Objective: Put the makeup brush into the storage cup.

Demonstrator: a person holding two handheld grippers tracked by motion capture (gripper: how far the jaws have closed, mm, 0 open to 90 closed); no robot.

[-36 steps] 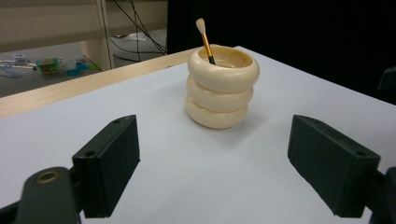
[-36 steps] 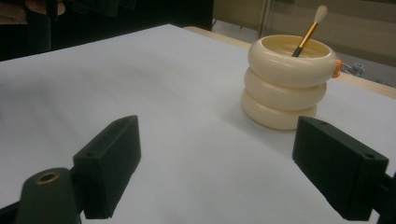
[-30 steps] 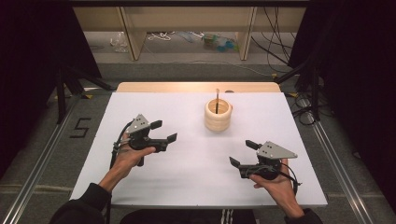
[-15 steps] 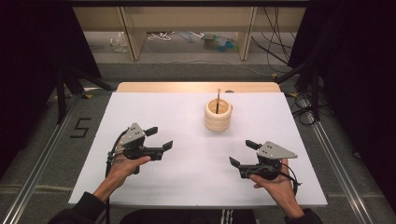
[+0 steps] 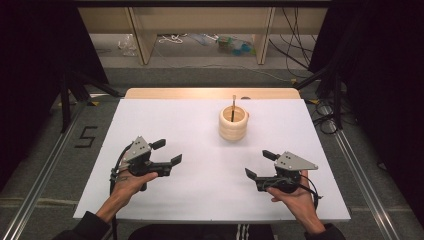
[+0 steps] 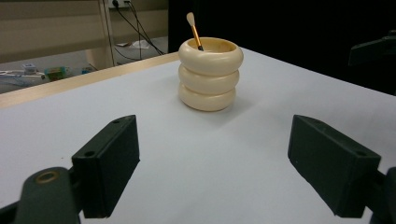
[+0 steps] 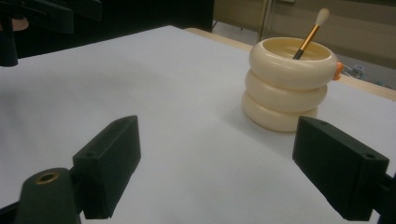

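A cream ribbed holder (image 5: 233, 123) (image 6: 209, 73) (image 7: 289, 83), shaped like three stacked rings, stands upright on the white table top (image 5: 200, 130) right of centre. A small brush (image 5: 233, 107) (image 6: 194, 31) (image 7: 309, 33) with an orange handle and pale tip leans inside it. My left gripper (image 5: 166, 152) is held low at the near left, open and holding nothing, jaws pointing toward the holder. My right gripper (image 5: 260, 164) hovers at the near right, also open and holding nothing. Both are well short of the holder.
The white top sits on a wooden table whose far edge (image 5: 210, 93) shows behind the holder. Metal rails (image 5: 45, 170) run along the floor on both sides. Shelving legs, cables and small items (image 5: 230, 44) lie on the floor beyond.
My left gripper has drawn back toward the near edge and slightly left. The right gripper has barely moved. The holder and brush stay put.
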